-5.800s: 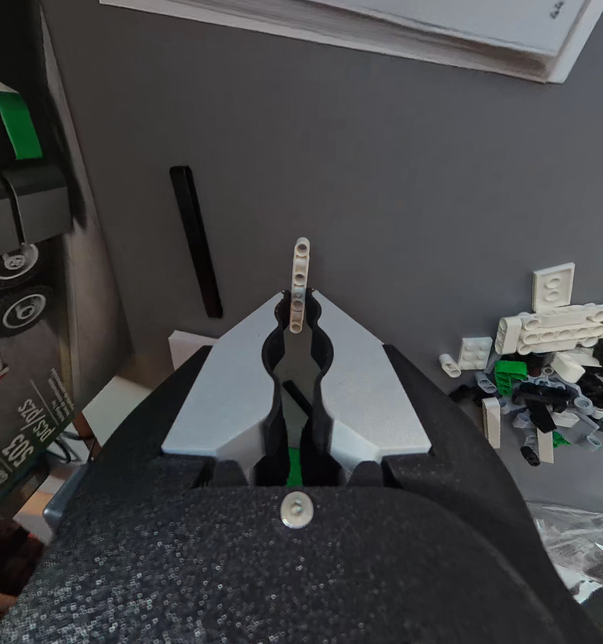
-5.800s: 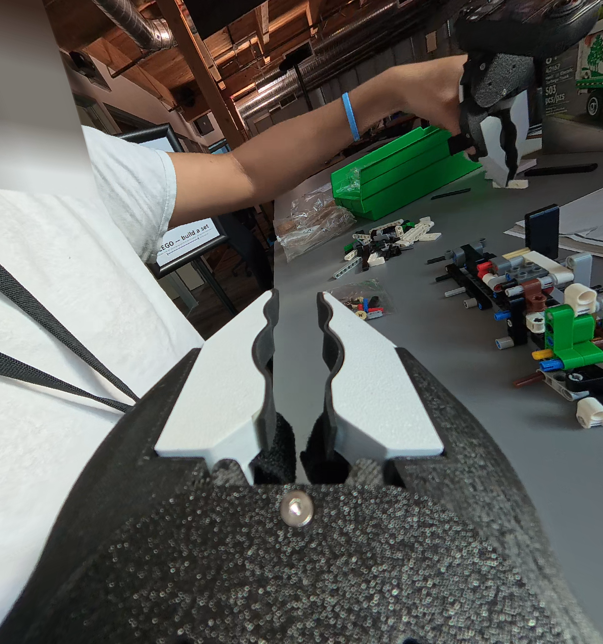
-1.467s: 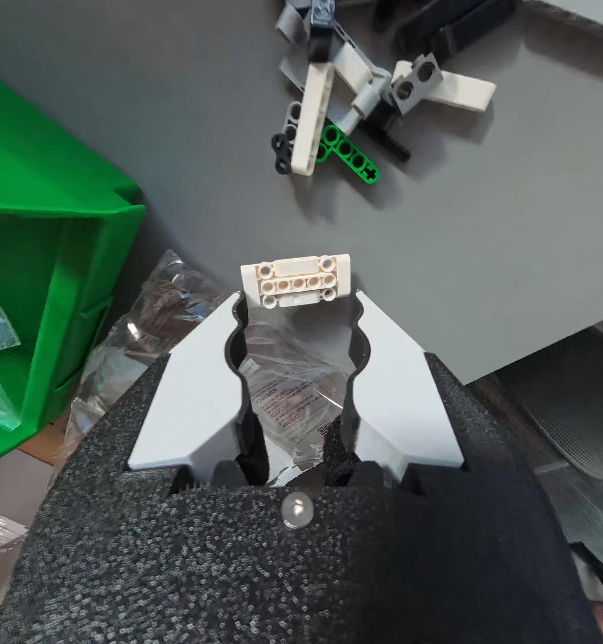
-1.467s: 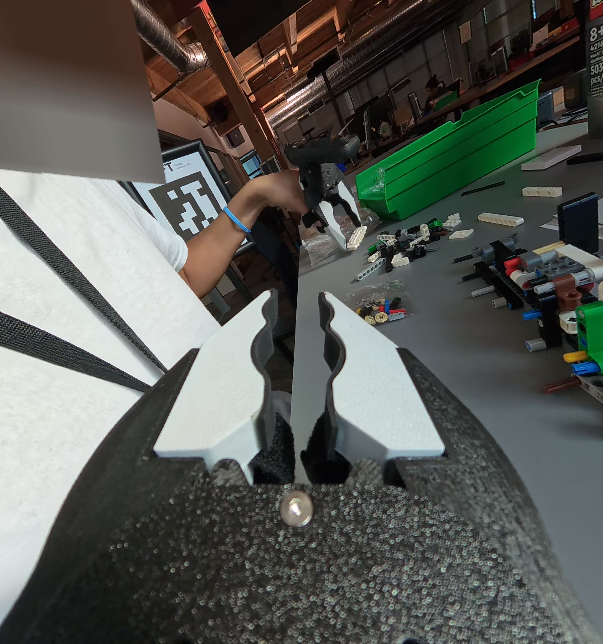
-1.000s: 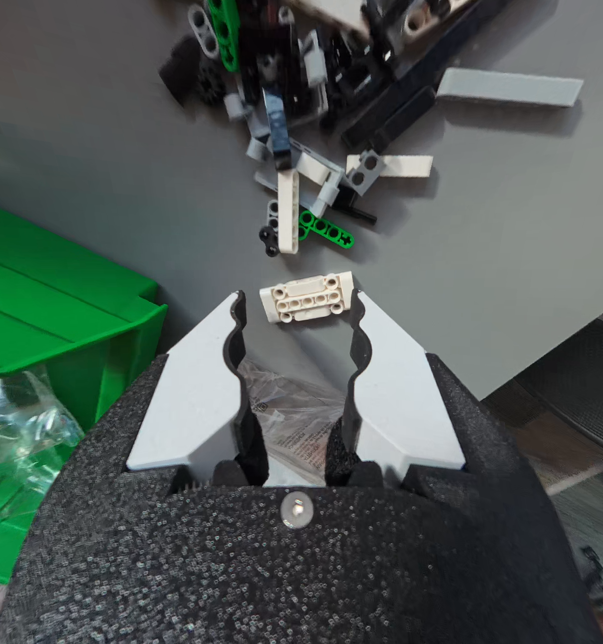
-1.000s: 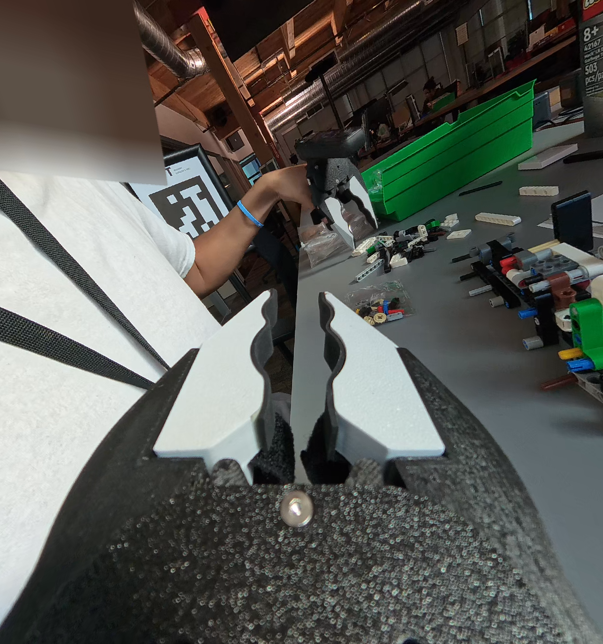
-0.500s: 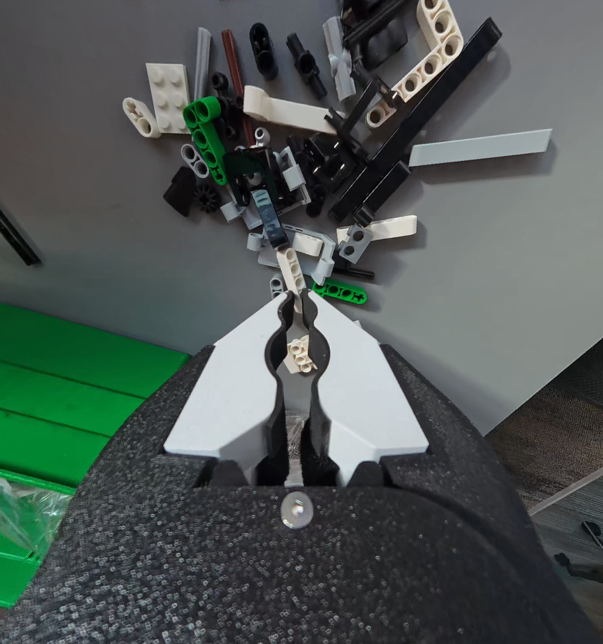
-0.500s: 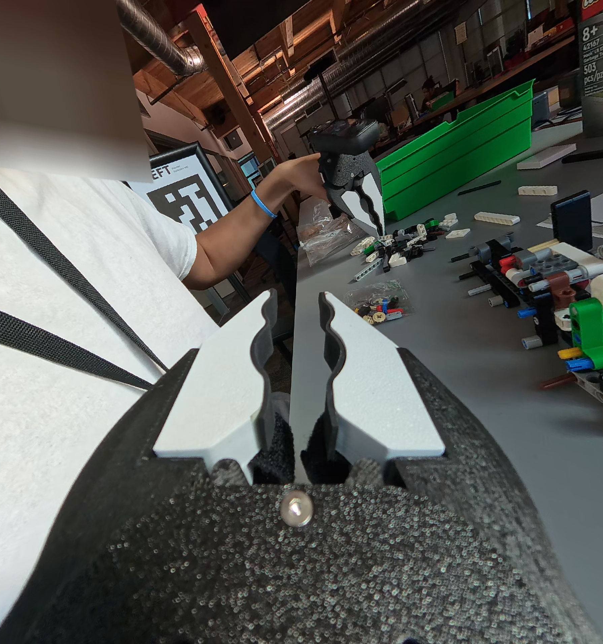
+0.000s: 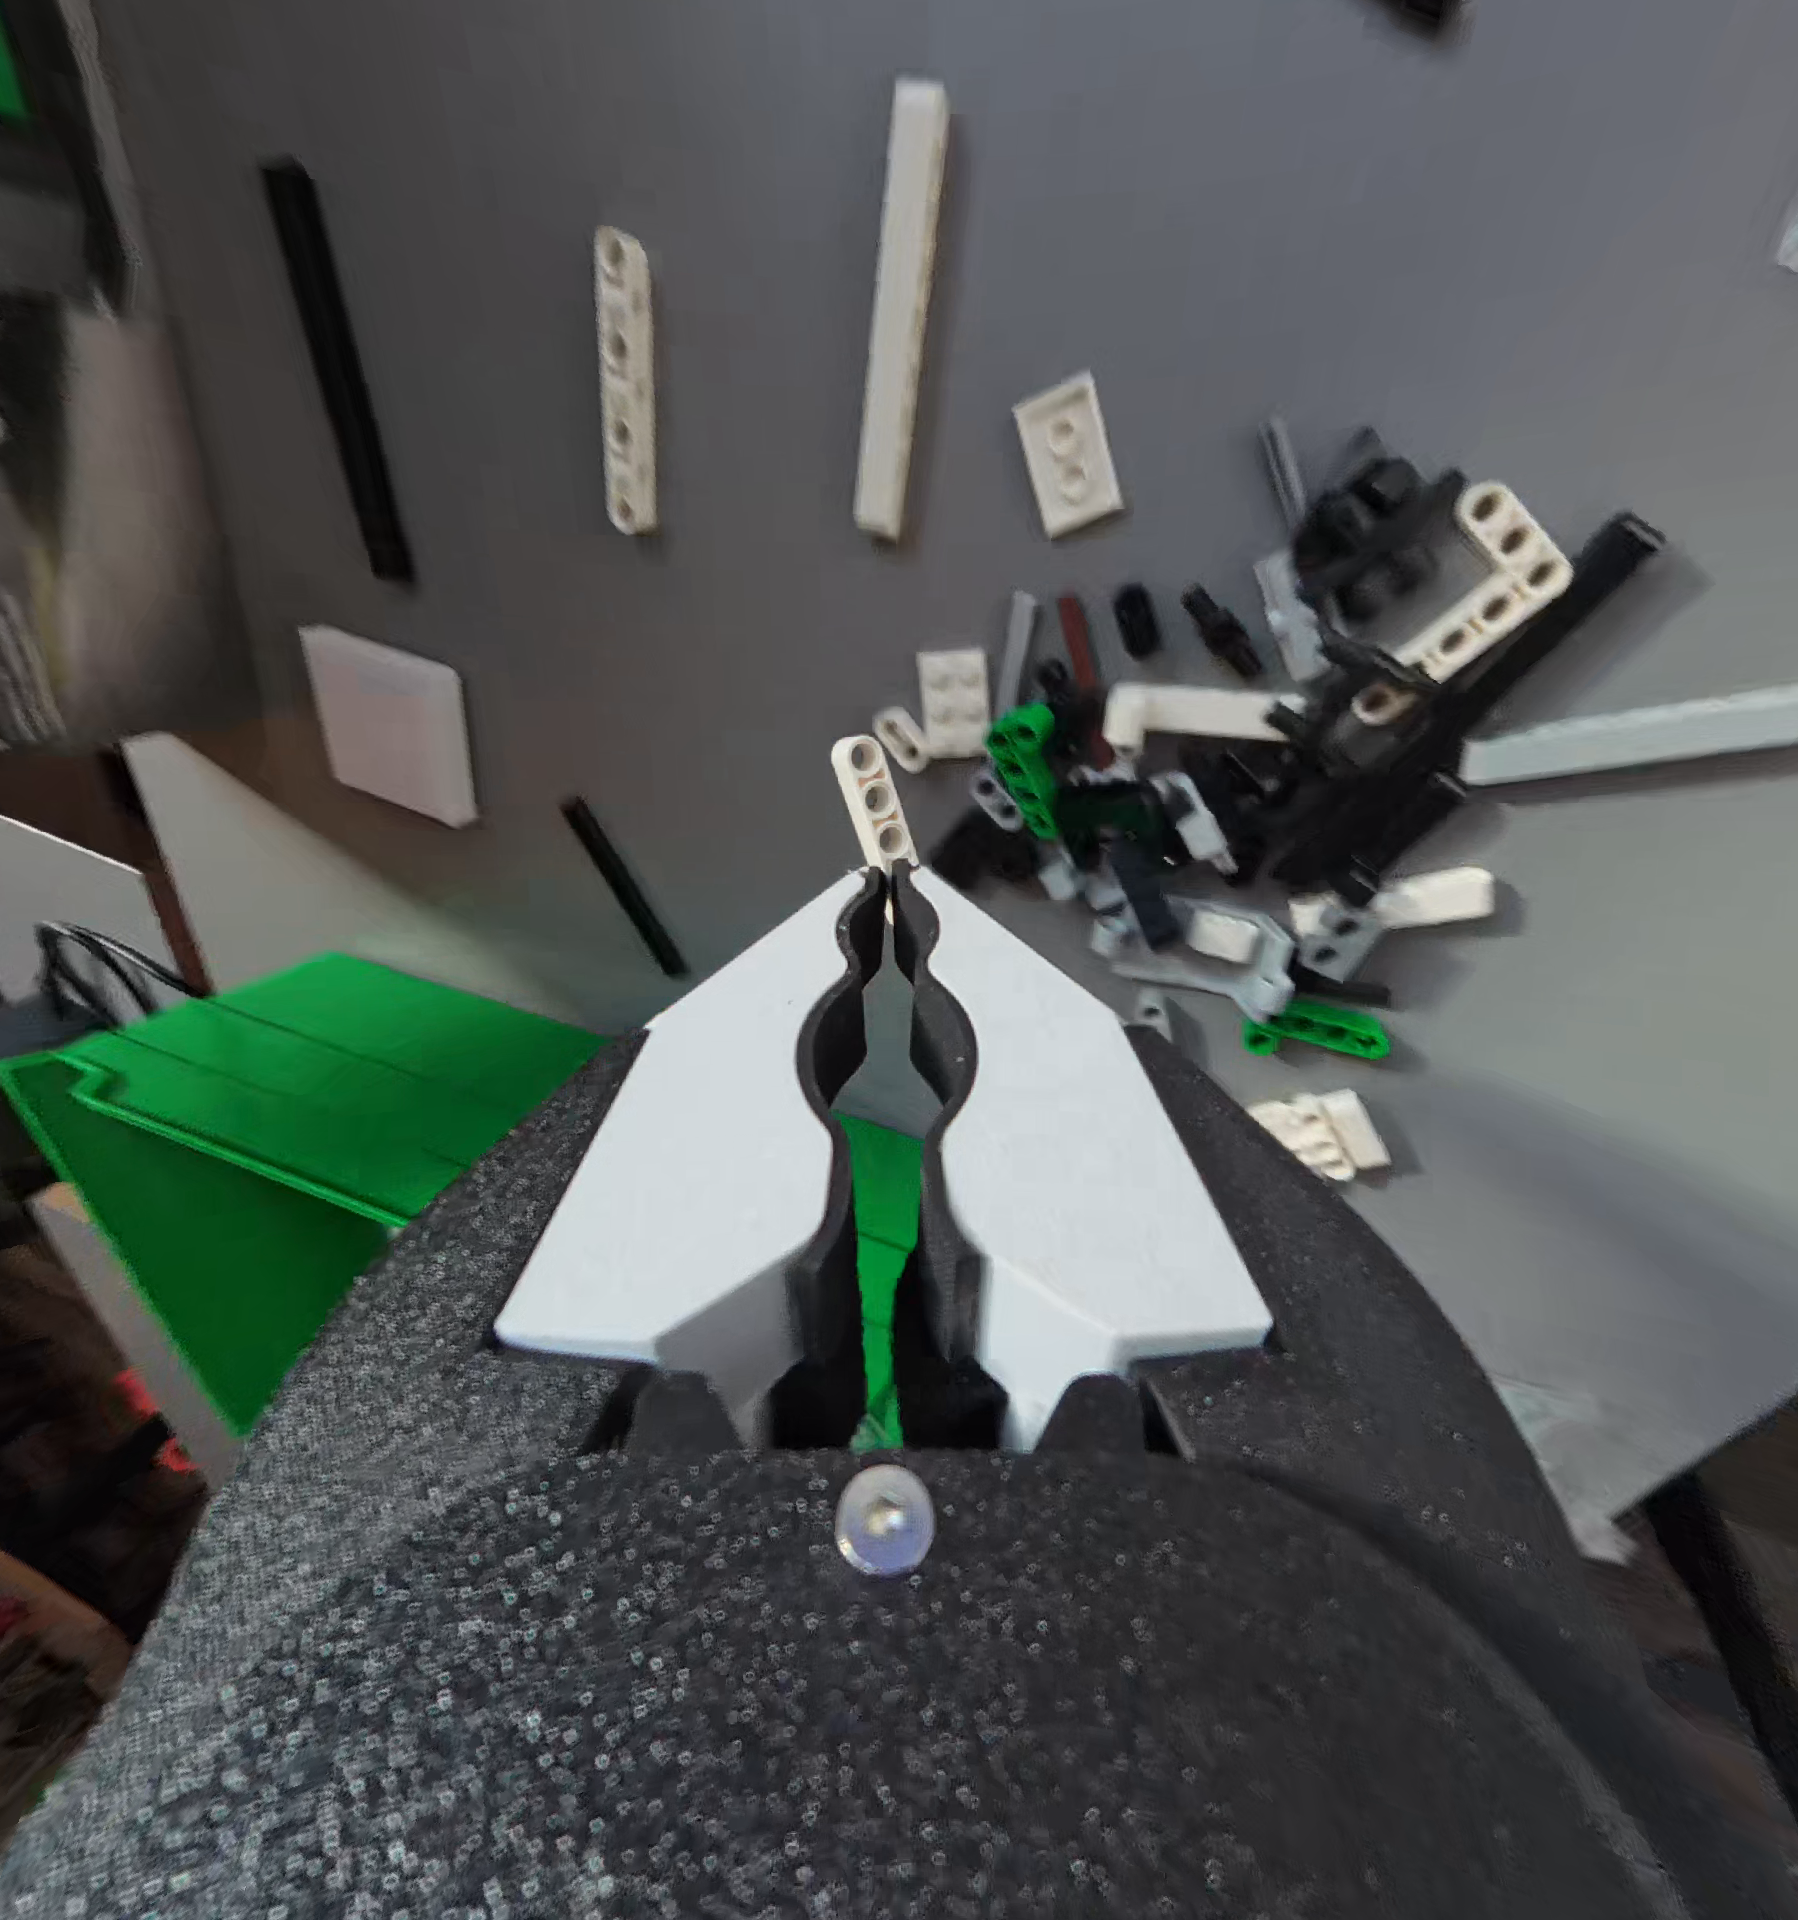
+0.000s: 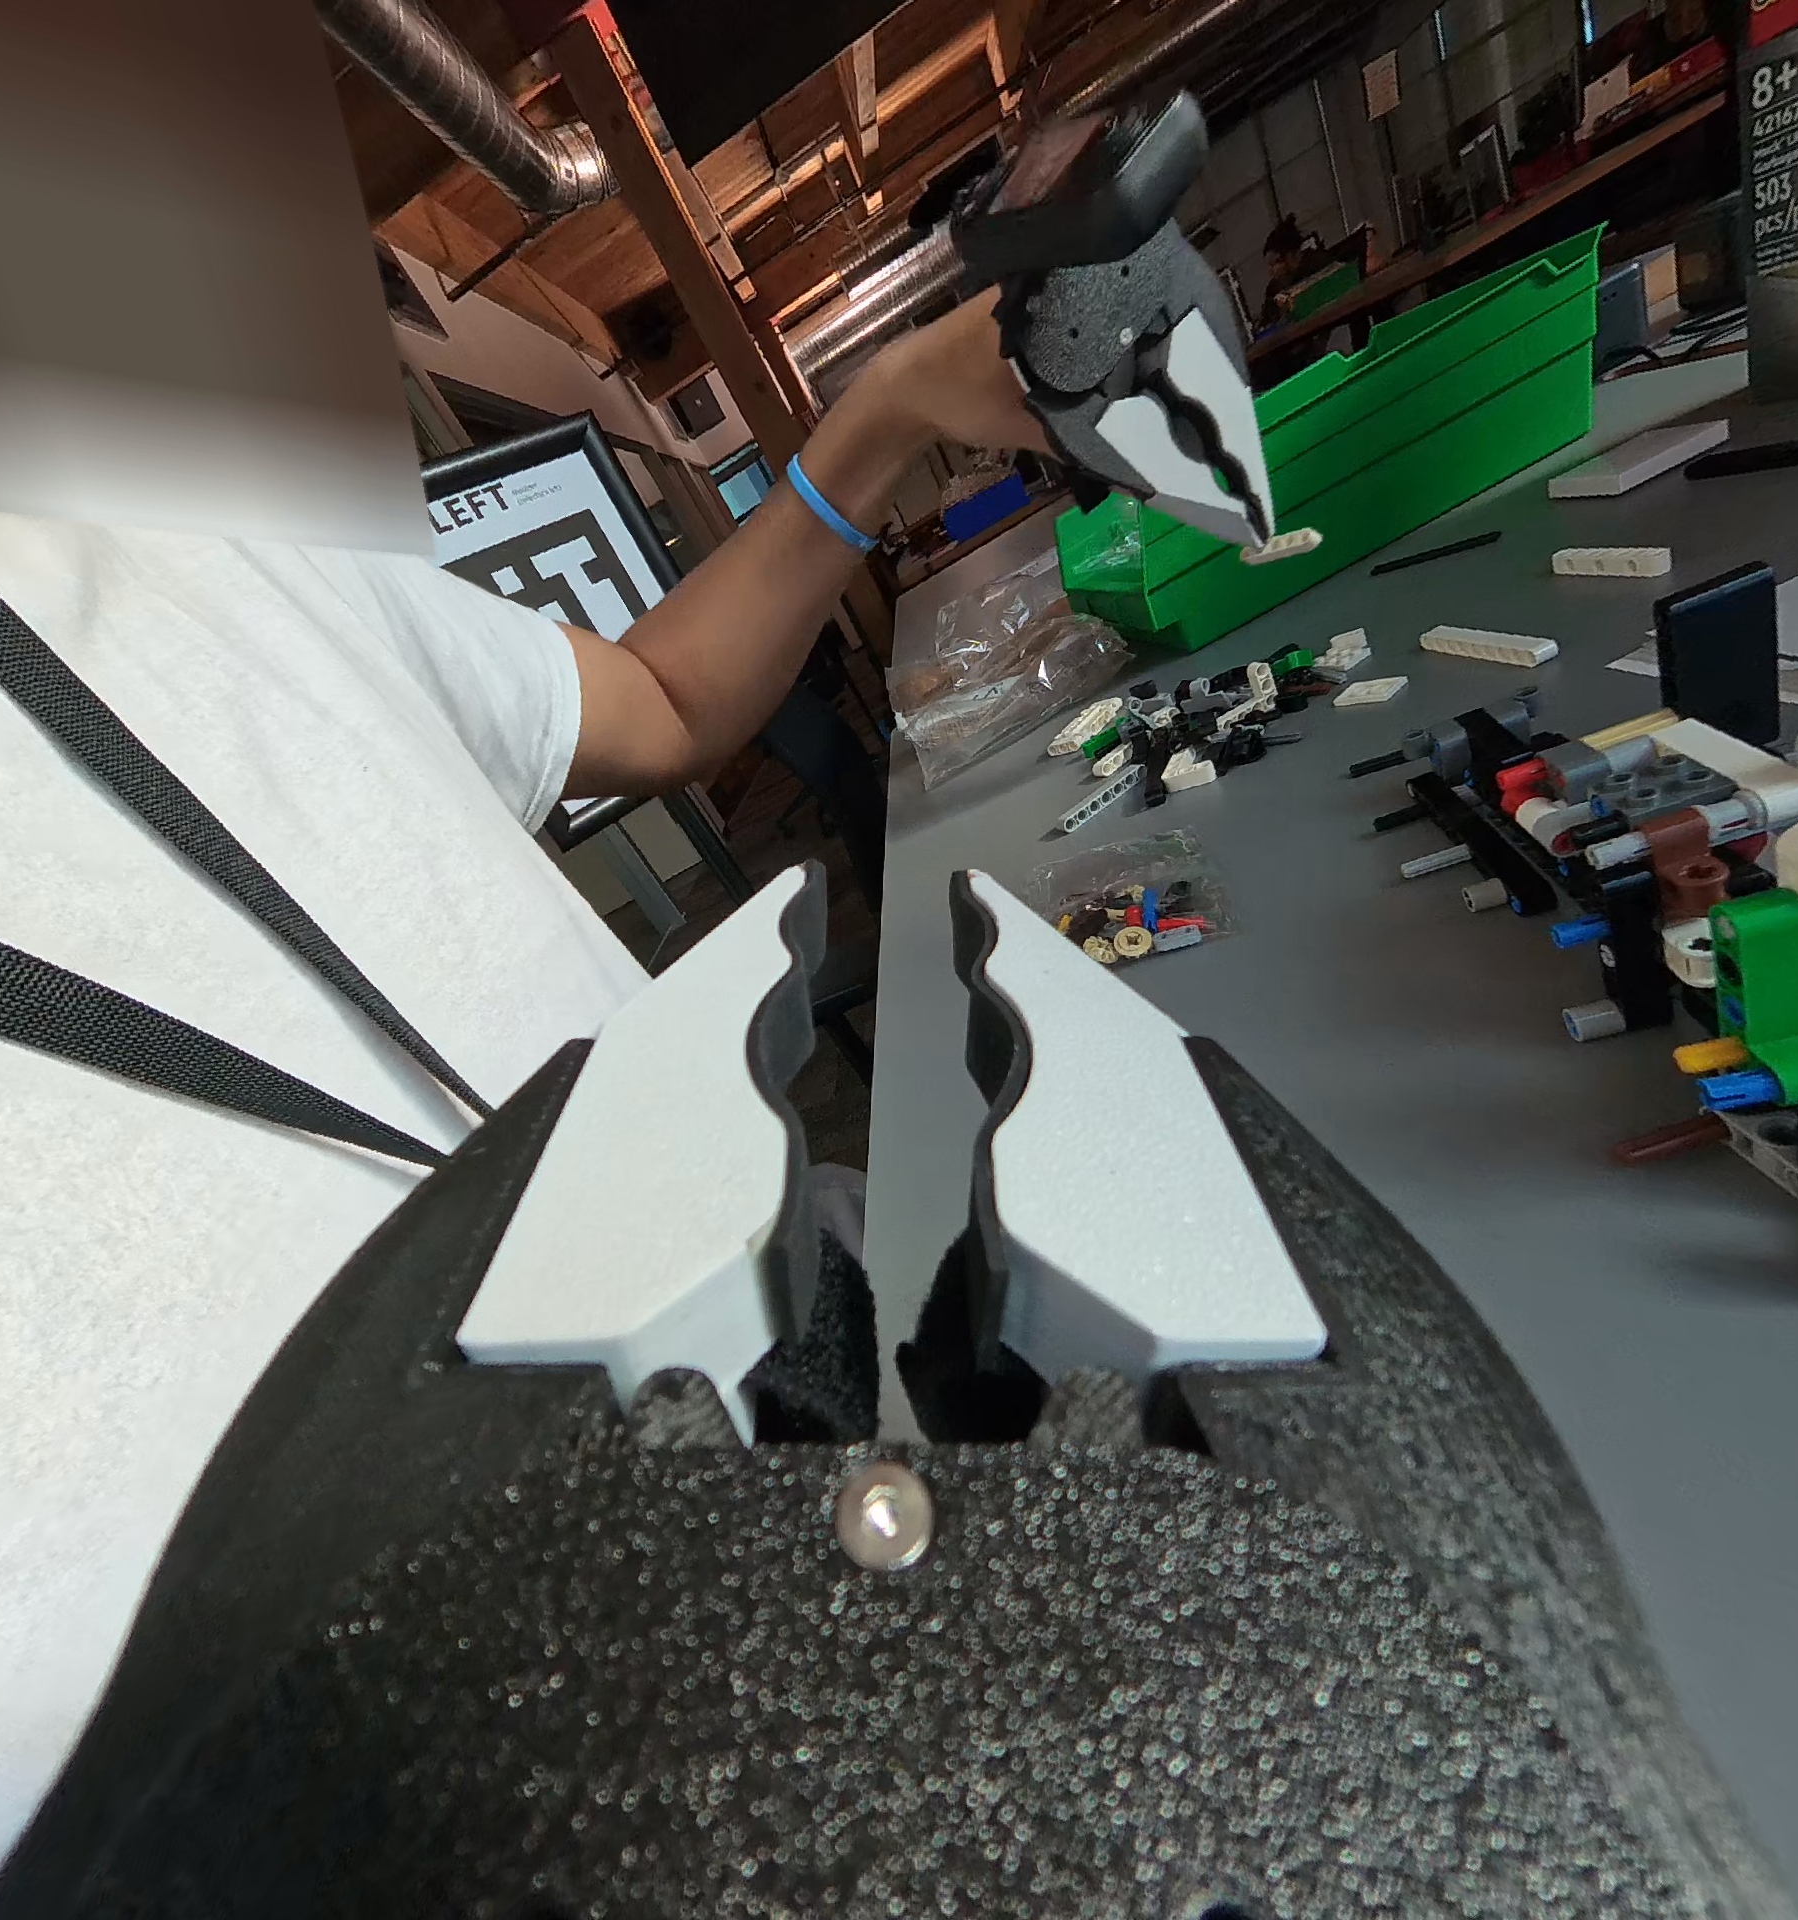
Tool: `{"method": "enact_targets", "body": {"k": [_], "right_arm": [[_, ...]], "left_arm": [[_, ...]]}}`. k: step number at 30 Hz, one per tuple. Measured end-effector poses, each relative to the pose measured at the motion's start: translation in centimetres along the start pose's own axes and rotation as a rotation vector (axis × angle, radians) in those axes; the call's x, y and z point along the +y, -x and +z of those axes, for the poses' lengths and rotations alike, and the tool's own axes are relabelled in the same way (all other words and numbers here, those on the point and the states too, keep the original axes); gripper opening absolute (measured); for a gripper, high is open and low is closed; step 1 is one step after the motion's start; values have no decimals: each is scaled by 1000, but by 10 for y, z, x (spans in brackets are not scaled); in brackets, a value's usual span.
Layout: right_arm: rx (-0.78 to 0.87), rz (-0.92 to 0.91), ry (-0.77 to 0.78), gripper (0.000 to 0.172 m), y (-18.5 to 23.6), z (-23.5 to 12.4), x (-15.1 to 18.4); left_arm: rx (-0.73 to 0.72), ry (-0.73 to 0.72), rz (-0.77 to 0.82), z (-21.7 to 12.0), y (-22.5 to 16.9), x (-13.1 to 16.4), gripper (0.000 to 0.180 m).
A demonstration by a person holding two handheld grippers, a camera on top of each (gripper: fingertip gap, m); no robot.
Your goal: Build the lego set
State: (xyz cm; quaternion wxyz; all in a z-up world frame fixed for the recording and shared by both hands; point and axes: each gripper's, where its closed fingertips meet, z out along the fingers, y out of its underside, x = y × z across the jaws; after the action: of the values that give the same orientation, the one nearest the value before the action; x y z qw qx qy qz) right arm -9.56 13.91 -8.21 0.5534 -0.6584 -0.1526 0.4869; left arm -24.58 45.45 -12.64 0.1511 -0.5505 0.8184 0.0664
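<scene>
Between the left gripper's point(image 9: 889, 883) pressing fingertips juts a white beam point(image 9: 875, 798).

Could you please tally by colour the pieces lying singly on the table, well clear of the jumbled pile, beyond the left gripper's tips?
White: 4 (holed beam, long tile, small plate, square panel)
Black: 2 (long rod, short rod)
Total: 6

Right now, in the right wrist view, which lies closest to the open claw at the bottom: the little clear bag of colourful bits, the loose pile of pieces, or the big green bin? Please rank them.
1. The small clear bag, just right of the right claw tips.
2. The loose pile, farther up the table.
3. The green bin, farthest, behind the pile.
</scene>
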Motion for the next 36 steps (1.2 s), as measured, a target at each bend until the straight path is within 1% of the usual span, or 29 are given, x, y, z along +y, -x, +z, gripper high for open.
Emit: {"method": "enact_targets", "body": {"k": [1,3,5,8,10,14,18,22,28,29,31,34,36], "right_arm": [[0,-1,2,22,0,0,0],[5,-4,2,22,0,0,0],[9,-6,-2,22,0,0,0],[10,-4,-6,22,-1,-1,-1],[13,-9,-12,22,-1,-2,-1],[13,-9,-15,22,0,-2,-2],[11,-7,-11,22,0,-2,-1],[9,-6,-12,22,0,-2,-1],[7,-3,-11,22,0,-2,-1],[6,-2,-11,22,0,-2,-1],[4,0,-13,22,0,-2,-1],[3,1,-13,22,0,-2,-1],[-1,3,-11,22,1,-1,-1]], "left_arm": [[-15,3,46,4,11,-14,0],[-4,-11,121,15,29,-44,0],[47,-14,178,31,42,-63,0],[162,-3,222,52,48,-74,0],[204,12,238,61,51,-76,0],[238,52,271,72,52,-73,0],[218,78,302,80,51,-71,0],[242,36,298,79,44,-75,0],[238,37,314,73,39,-71,0],[235,34,303,69,39,-69,2],[228,37,253,60,37,-63,14],[281,65,167,46,23,-42,14],[342,86,106,44,10,-26,15]]}}
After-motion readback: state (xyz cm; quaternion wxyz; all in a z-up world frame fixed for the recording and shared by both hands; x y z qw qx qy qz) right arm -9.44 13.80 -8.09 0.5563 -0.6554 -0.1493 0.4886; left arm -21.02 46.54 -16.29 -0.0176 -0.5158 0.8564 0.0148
